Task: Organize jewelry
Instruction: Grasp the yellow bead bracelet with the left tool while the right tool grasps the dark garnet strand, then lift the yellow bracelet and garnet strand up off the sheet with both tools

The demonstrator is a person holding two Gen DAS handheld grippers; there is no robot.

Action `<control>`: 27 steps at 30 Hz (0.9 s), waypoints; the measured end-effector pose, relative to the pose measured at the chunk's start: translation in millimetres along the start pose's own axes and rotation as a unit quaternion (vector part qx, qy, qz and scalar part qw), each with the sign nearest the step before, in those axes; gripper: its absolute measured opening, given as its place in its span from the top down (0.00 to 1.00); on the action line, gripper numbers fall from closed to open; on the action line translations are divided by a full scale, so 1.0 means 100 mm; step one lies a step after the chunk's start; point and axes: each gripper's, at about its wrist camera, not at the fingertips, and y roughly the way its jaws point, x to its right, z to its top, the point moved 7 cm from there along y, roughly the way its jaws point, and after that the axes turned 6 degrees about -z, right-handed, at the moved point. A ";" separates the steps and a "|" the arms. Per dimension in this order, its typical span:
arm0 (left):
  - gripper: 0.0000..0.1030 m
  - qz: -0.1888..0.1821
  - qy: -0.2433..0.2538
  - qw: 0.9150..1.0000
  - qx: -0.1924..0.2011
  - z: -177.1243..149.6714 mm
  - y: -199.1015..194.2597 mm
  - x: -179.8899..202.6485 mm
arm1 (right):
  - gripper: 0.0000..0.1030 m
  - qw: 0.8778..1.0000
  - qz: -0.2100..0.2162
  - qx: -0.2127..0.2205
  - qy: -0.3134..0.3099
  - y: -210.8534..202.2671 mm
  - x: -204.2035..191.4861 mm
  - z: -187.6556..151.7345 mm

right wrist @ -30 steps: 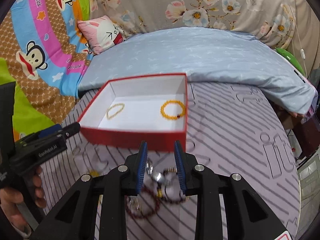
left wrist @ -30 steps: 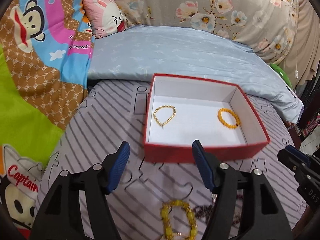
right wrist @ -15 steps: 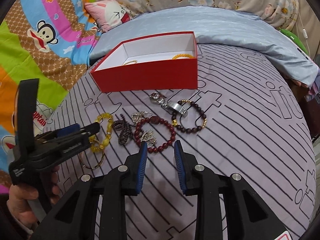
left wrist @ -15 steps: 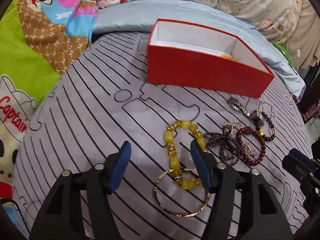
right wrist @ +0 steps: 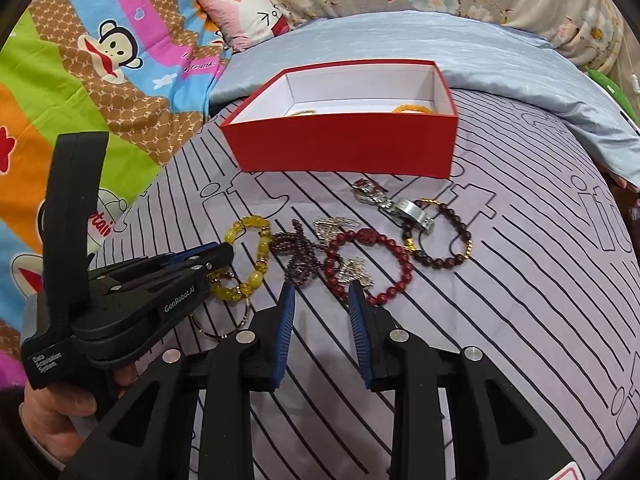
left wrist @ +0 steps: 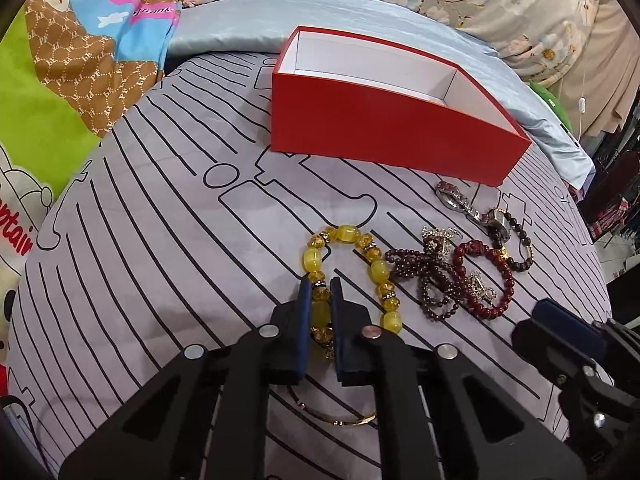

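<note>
While its jaws are closing, the left hand-held gripper (left wrist: pixel 319 300) has the near side of the yellow bracelet (left wrist: pixel 348 272) between its pads, which look pressed on a bead, though the black fingers hide part of the contact. Under that gripper lies a thin gold bangle (left wrist: pixel 340 419) on the bed (left wrist: pixel 160 260). Just right of the yellow bracelet sit a dark purple strand (left wrist: pixel 420 276) and a red bracelet (left wrist: pixel 484 276). Ahead stands the red box (left wrist: pixel 384 140). The right hand-held gripper (right wrist: pixel 322 300) hovers with its jaws partly apart and nothing between them; the red bracelet lies just ahead of its tips, a brown bracelet (right wrist: pixel 438 236) and a watch (right wrist: pixel 394 206) farther ahead to the right.
</note>
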 end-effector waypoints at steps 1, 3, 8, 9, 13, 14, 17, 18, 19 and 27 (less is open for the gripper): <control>0.92 -0.001 -0.002 1.000 0.002 0.00 -0.02 0.00 | 0.74 1.000 0.002 -0.002 -0.002 0.02 -0.02 0.01; 0.92 -0.006 -0.005 1.000 0.008 0.02 -0.09 -0.01 | 0.74 1.000 0.009 -0.006 -0.003 0.07 -0.07 0.03; 0.92 -0.014 -0.011 1.000 0.022 0.08 -0.28 -0.03 | 0.74 1.000 0.010 -0.008 -0.010 0.21 -0.16 0.12; 0.92 -0.015 -0.012 1.000 0.023 0.10 -0.31 -0.04 | 0.75 1.000 0.010 -0.009 -0.010 0.23 -0.18 0.14; 0.92 -0.021 -0.015 0.999 0.029 0.12 -0.41 -0.07 | 0.84 1.000 0.011 -0.015 -0.017 0.32 -0.23 0.19; 0.92 -0.022 -0.017 0.999 0.030 0.12 -0.43 -0.08 | 0.85 1.000 0.011 -0.016 -0.018 0.33 -0.23 0.20; 0.92 -0.024 -0.022 0.999 0.031 0.11 -0.48 -0.10 | 0.88 1.000 0.007 -0.021 -0.020 0.40 -0.24 0.21; 0.92 -0.022 -0.023 0.999 0.031 0.11 -0.49 -0.11 | 0.92 0.999 0.007 -0.024 -0.020 0.41 -0.24 0.21; 0.92 -0.023 -0.023 0.999 0.031 0.11 -0.49 -0.12 | 0.95 0.999 0.007 -0.025 -0.021 0.43 -0.24 0.20; 0.92 -0.020 -0.026 0.999 0.026 0.08 -0.48 -0.13 | 1.00 1.000 0.014 -0.018 -0.006 0.33 -0.18 0.20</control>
